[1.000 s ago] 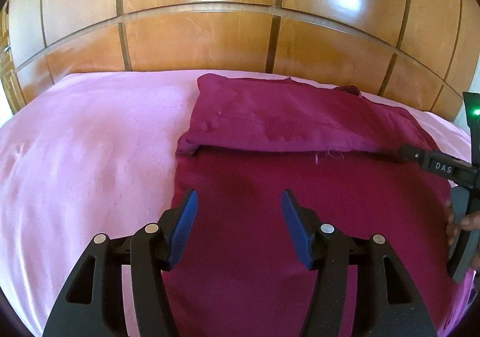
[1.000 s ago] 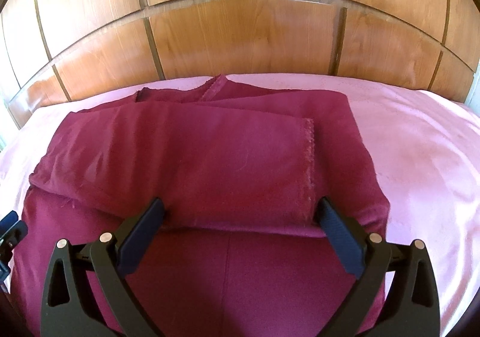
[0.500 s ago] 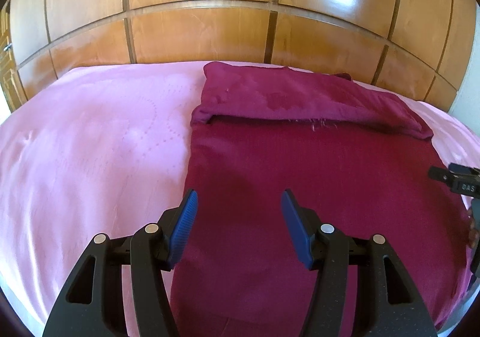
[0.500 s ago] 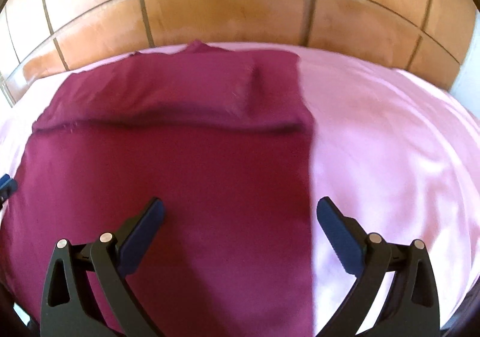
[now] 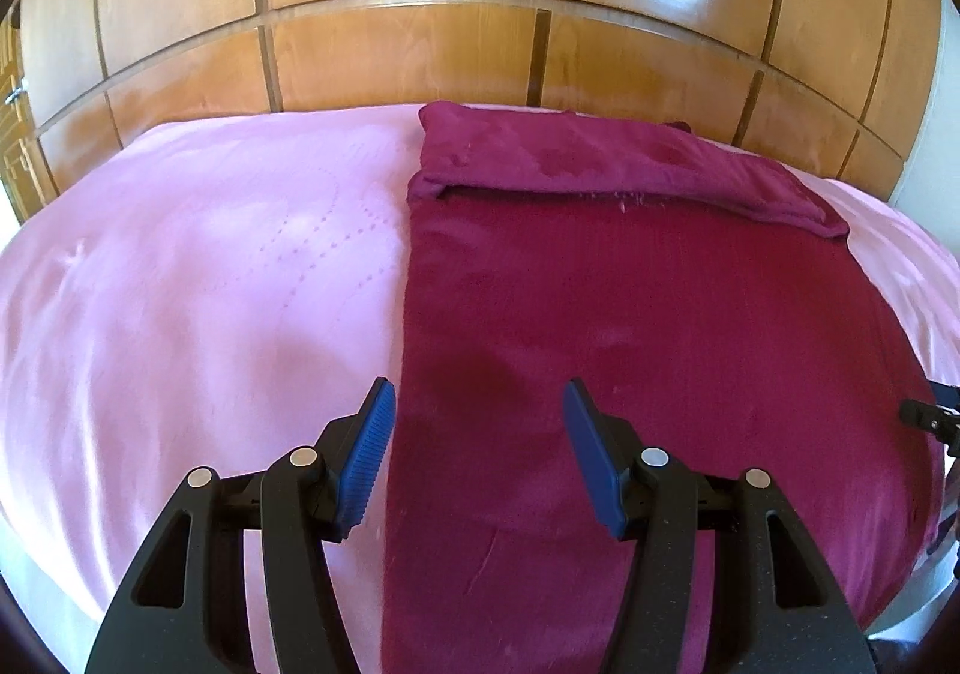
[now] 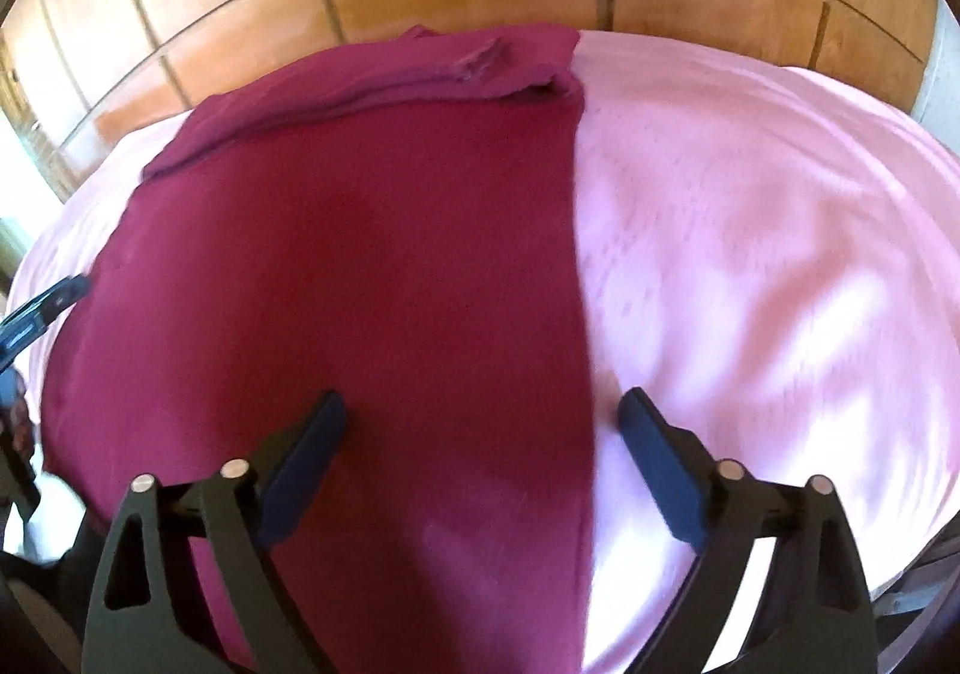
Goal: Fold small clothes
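Note:
A dark red garment (image 5: 648, 326) lies flat on the pink bed, its far part folded back into a band (image 5: 600, 158) near the headboard. It also shows in the right wrist view (image 6: 360, 266), with the folded band (image 6: 420, 68) at the far end. My left gripper (image 5: 477, 404) is open and empty, over the garment's near left edge. My right gripper (image 6: 483, 410) is open and empty, over the garment's near right edge. The right gripper's tip shows at the right edge of the left wrist view (image 5: 930, 413); the left gripper's tip shows at the left edge of the right wrist view (image 6: 42, 305).
The pink bedsheet (image 5: 198, 278) spreads left of the garment and, in the right wrist view, right of it (image 6: 750, 230). A wooden panelled headboard (image 5: 420, 44) runs along the far side. The bed's near edge is close below both grippers.
Both grippers have pulled back from the folded band toward the near end of the garment. The fold has stayed in place near the headboard. Both stayed open.

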Demonstrator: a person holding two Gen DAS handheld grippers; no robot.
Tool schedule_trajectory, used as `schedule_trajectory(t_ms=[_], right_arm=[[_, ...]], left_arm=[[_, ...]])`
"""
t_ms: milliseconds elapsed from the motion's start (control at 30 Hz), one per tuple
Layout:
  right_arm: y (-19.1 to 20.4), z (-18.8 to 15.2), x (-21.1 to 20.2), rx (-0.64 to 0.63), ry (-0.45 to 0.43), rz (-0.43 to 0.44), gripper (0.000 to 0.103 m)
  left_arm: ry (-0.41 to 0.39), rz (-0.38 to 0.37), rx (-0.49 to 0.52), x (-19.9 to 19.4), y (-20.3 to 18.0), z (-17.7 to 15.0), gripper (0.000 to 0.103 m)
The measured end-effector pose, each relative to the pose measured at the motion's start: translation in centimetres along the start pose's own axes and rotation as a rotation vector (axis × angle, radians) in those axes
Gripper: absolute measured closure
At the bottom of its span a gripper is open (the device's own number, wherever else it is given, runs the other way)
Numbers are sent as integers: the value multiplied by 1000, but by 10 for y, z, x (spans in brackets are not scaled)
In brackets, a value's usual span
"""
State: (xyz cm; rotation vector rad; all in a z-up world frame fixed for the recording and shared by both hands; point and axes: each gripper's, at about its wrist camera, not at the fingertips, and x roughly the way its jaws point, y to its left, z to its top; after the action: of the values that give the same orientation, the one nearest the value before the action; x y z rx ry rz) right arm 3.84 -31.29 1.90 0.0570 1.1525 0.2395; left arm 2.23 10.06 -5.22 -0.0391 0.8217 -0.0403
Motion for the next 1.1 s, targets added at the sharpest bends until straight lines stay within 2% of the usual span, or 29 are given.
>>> schedule_trajectory(t_ms=[200, 233, 367, 433, 467, 533, 567, 633, 733, 800, 967, 1100], right_arm=[[8, -24, -18, -22, 27, 26, 39], [7, -23, -19, -24, 36, 32, 45], [12, -32, -26, -43, 80, 54, 58], [12, -37, -26, -47, 100, 64, 66], [12, -37, -26, -49, 110, 70, 69], [12, -34, -26, -43, 129, 96, 86], [12, -32, -28, -36, 129, 109, 89], [9, -24, -34, 2, 107, 171, 91], [4, -9, -40, 56, 65, 258, 92], [0, 4, -39, 100, 32, 308, 92], [-18, 36, -28, 210, -44, 362, 93], [-31, 71, -2, 279, -60, 342, 93]], left_arm=[[67, -4, 3, -5, 6, -26, 46], [73, -16, -2, -9, 9, -33, 46], [106, -62, 26, -27, 13, -49, 46], [132, -117, 37, -35, 12, -56, 54], [143, -140, 54, -38, 10, -60, 62], [173, -192, 106, -43, 4, -66, 82], [179, -213, 111, -45, 5, -65, 90], [183, -295, 57, -50, 15, -56, 91], [167, -462, -91, -57, 40, -34, 92], [141, -531, -148, -59, 49, -19, 92], [105, -613, -256, -44, 59, 13, 93], [92, -606, -291, -20, 54, 41, 93]])
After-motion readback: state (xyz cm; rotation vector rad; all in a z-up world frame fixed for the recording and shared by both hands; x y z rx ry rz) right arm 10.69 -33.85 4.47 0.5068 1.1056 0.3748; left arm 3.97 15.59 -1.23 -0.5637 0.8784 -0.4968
